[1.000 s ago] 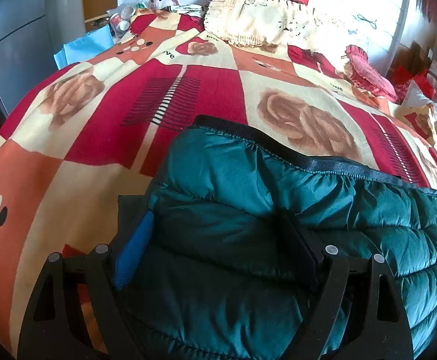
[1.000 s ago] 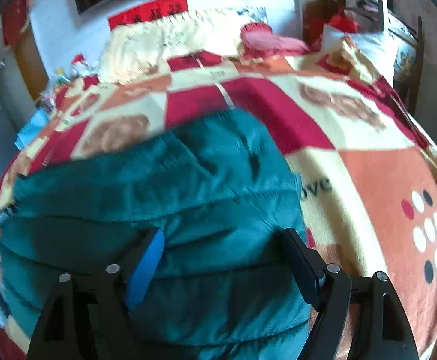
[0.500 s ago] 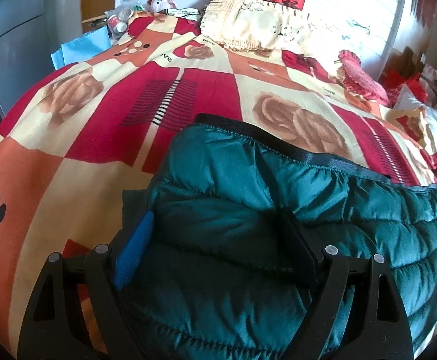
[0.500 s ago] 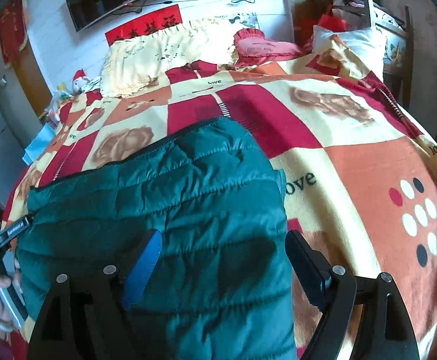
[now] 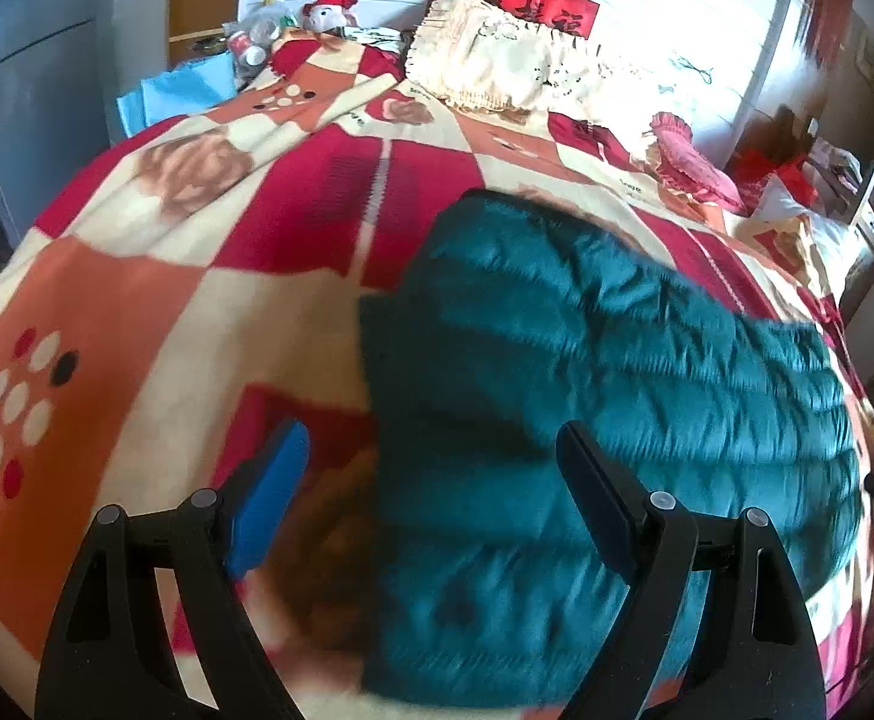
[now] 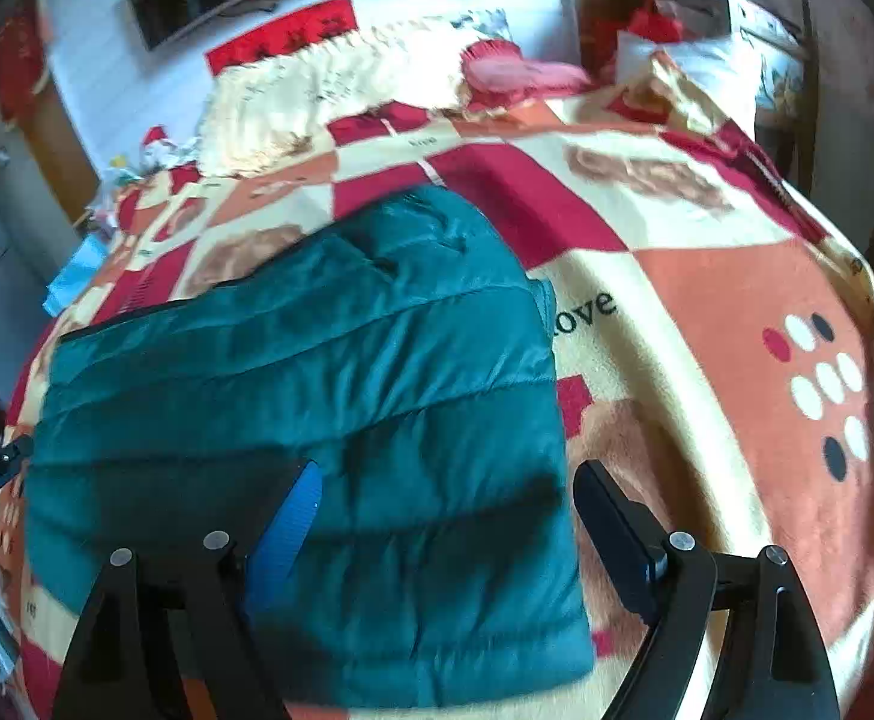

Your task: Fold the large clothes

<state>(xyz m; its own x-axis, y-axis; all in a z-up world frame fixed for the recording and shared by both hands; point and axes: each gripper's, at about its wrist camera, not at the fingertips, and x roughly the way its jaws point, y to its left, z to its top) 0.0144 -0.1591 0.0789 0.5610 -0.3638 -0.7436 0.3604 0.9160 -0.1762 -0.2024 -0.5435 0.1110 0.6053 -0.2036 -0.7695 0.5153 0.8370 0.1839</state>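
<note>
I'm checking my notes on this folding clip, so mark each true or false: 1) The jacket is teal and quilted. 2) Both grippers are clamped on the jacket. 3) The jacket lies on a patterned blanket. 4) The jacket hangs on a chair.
1) The jacket is teal and quilted. True.
2) Both grippers are clamped on it. False: the left gripper and right gripper stand open, pads off the fabric.
3) It lies on a patterned blanket. True.
4) It hangs on a chair. False: it lies folded flat on the bed.
</note>
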